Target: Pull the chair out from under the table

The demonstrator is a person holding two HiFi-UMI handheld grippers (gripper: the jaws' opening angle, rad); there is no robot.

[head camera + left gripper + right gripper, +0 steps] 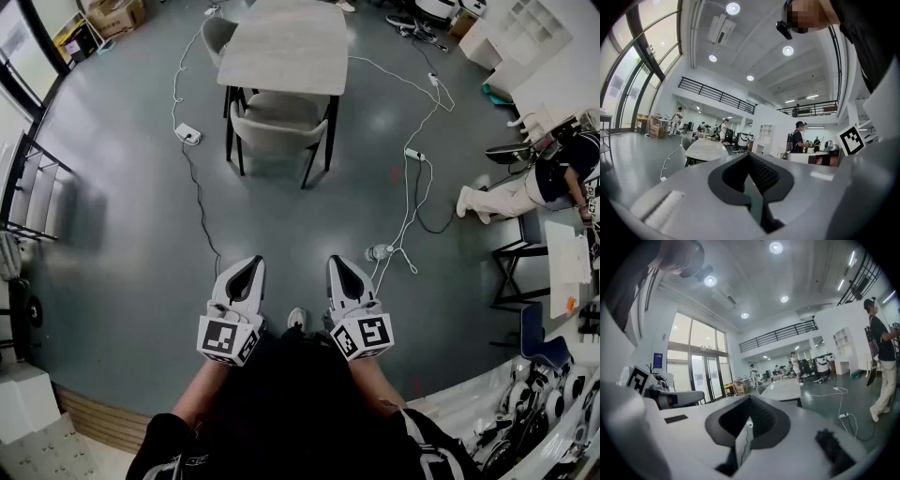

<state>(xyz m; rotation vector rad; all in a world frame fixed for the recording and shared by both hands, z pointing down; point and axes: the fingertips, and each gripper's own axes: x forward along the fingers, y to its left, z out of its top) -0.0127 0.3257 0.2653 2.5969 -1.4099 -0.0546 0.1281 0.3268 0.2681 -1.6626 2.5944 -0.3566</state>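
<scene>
1. Here, the grey chair (pixel 277 127) is seen at 12 o'clock in the head view, its seat tucked partly under the near edge of the pale table (pixel 286 47).
2. A white power strip (pixel 188 134) is laid on the floor at the chair's 9 o'clock, and a plastic bottle (pixel 378 252) at its 5 o'clock.
3. The left gripper (pixel 249 265) and right gripper (pixel 339 265) are held side by side at 6 o'clock, well apart from the chair, both with jaws pressed together and nothing gripped.
</scene>
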